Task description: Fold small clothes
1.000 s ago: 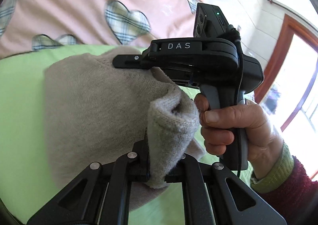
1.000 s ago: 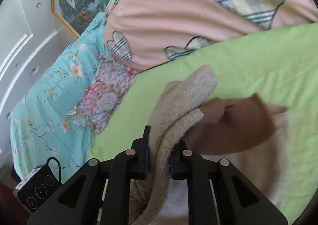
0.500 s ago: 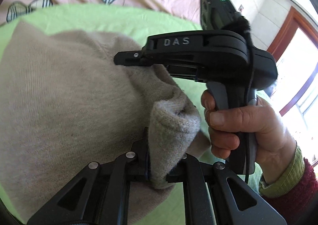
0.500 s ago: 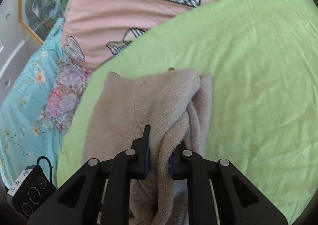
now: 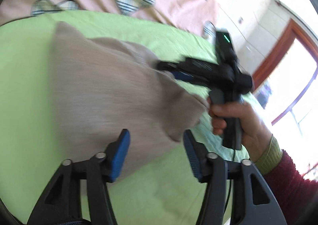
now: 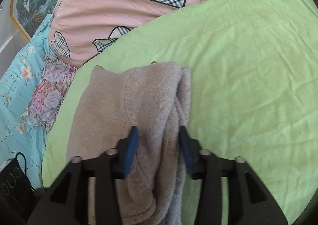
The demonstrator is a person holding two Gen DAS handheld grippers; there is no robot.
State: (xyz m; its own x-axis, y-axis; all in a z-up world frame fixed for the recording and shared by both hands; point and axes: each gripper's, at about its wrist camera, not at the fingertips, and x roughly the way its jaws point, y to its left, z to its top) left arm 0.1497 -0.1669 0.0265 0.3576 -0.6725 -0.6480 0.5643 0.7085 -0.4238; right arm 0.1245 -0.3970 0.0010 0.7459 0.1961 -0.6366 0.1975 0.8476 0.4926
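We hold both hand-held grippers wide open, gripping nothing: the left hand-held gripper and right hand-held gripper straddle the beige knit garment. It lies folded on the green bed sheet, seemingly let go so the fold settles.

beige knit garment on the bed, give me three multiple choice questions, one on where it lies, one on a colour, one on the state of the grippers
1. The beige knit garment lies on:
A. the green sheet
B. a wooden table
C. a chair

2. The gripper pads are:
A. red
B. blue
C. white

3. The left gripper and right gripper are:
A. both clamped on the garment
B. both open
C. one open, one clamped

Answers: 1 A, green sheet surrounds it; 2 B, blue faces show in both views; 3 B, jaws stand apart either side of the cloth.
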